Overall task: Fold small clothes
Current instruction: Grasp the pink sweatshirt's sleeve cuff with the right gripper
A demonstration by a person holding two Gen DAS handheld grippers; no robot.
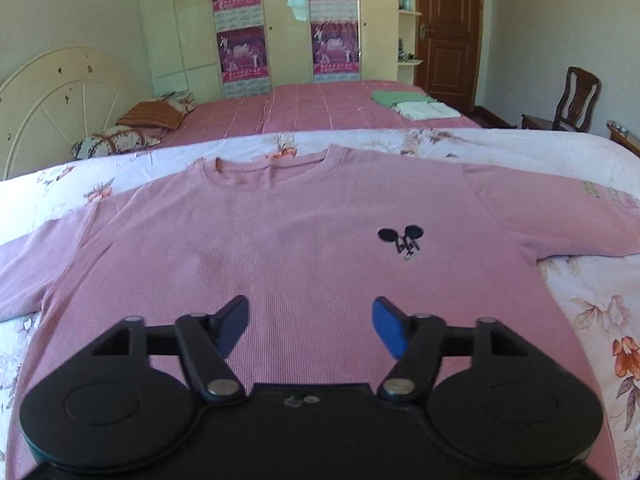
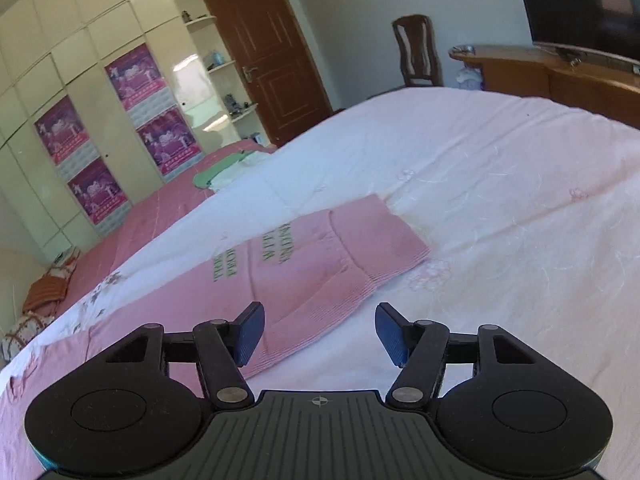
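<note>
A pink ribbed sweater lies flat, front up, on the white floral bedspread, collar at the far side, both sleeves spread out. A small black emblem is on its chest. My left gripper is open and empty, just above the sweater's lower middle. In the right wrist view the sweater's sleeve with green lettering reaches out to its cuff. My right gripper is open and empty, over the sleeve's near edge, its left finger above the cloth and its right finger above the bedspread.
A second bed with a pink cover lies beyond, holding folded green and white clothes and pillows. A wardrobe, a door, a wooden chair and a desk stand around the room.
</note>
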